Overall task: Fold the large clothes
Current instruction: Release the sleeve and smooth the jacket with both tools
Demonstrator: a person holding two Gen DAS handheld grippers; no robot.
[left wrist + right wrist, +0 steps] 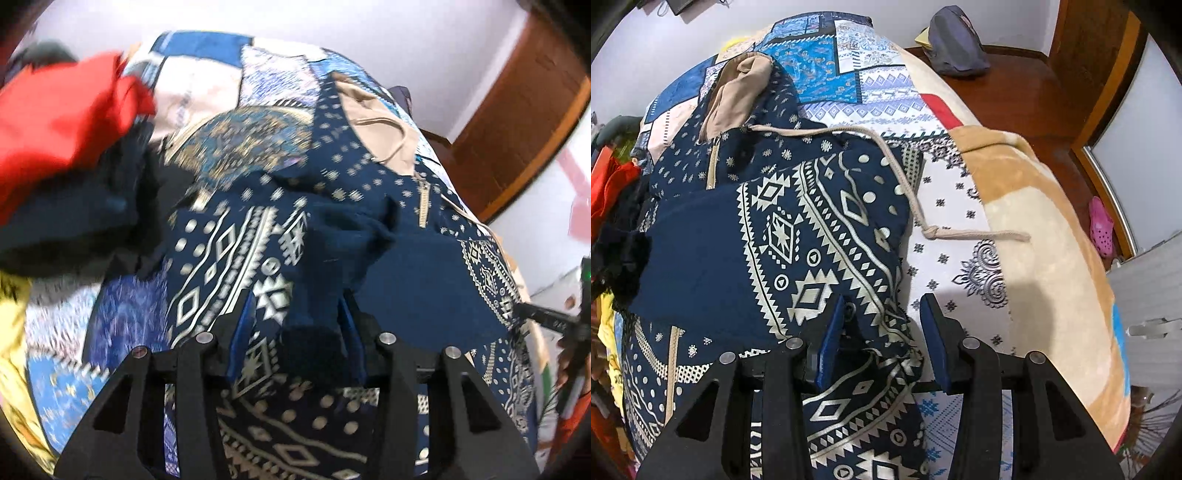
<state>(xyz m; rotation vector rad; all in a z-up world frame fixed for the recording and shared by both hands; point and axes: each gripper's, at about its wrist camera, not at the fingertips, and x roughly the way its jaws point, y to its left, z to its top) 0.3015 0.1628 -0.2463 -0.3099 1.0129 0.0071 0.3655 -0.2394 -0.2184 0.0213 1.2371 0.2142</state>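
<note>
Folding a big blue hoodie point(768, 236) on the bed point(960, 221)
The left gripper point(295, 332) has its jaws partly shut with blue cloth bunched between them; I cannot tell if it pinches. The right gripper point(882, 332) sits half open over the hoodie's edge, not squeezing. Red clothes point(62, 122) lie near

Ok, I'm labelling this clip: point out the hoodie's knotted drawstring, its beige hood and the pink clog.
knotted drawstring point(932, 232): right wrist view, on the knot.
beige hood point(738, 86): right wrist view, on the hood's lining.
pink clog point(1100, 227): right wrist view, on its holed upper.
</note>
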